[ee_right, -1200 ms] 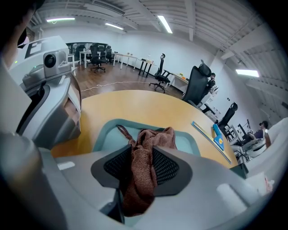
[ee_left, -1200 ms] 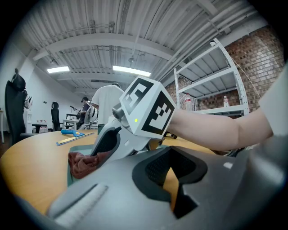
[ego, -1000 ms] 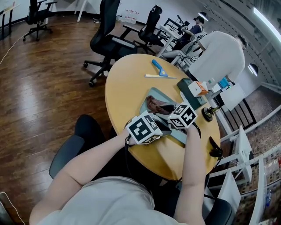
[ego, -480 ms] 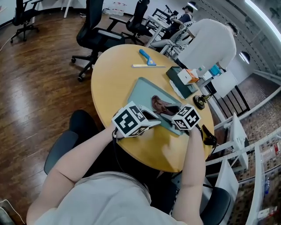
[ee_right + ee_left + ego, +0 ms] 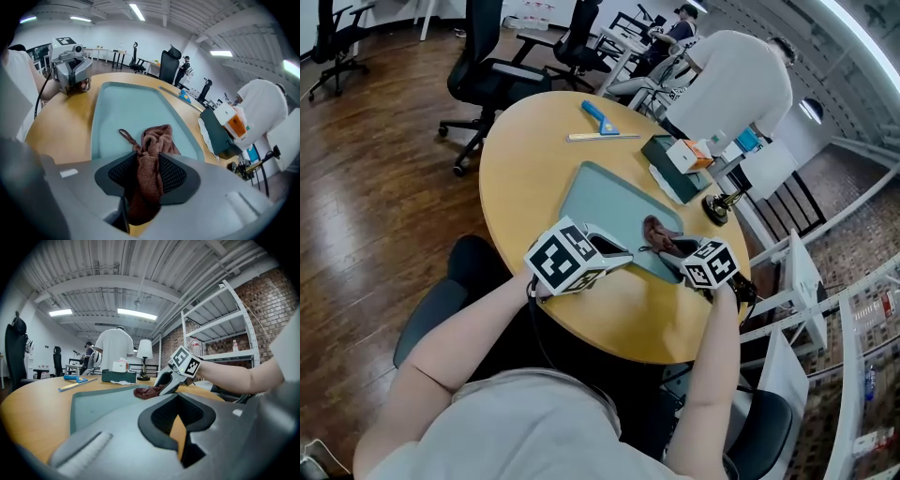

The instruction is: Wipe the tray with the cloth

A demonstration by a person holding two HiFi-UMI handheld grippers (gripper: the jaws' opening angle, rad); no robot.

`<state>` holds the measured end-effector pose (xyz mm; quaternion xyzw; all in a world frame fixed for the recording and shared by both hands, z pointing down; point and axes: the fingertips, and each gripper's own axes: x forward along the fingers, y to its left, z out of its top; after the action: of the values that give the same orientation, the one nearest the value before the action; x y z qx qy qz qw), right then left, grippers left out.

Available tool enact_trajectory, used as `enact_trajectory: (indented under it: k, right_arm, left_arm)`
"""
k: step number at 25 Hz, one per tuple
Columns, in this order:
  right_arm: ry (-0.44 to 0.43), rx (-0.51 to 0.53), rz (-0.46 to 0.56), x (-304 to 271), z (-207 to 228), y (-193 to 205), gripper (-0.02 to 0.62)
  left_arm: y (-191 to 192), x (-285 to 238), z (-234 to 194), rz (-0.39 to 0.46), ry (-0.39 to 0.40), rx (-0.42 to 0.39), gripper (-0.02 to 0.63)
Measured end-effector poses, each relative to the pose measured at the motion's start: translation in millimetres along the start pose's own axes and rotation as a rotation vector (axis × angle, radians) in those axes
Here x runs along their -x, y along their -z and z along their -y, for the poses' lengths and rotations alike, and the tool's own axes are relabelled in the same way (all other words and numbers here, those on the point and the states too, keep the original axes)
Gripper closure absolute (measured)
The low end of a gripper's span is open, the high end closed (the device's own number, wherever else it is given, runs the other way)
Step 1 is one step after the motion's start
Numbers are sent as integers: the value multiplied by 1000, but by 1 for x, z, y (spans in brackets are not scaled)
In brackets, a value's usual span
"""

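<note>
Cloth, brown and bunched, sits clamped in the right gripper at lower centre over the teal tray, while the left gripper is closed on nothing.

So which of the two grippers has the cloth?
The right gripper: its jaws pinch the brown cloth over the tray. The left gripper has nothing in its jaws.
</note>
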<state>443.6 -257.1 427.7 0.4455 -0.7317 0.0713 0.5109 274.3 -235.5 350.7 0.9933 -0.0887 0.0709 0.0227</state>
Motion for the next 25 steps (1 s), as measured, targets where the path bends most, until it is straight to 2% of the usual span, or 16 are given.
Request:
enact_trajectory:
  k: [4, 9, 16, 25]
  right_arm:
    - [8, -40, 21, 4, 4, 8, 449]
    - [-15, -18, 43, 3, -4, -1, 449]
    - [-88, 80, 96, -11, -30, -44, 449]
    - [-185, 196, 156, -33, -62, -108, 449]
  left_arm:
    - [0, 0, -1, 1, 0, -1, 604]
    - [-1, 0, 0, 1, -2, -2, 604]
    - [1, 0, 14, -2, 57, -12, 604]
    - [2, 2, 19, -6, 61, -15, 604]
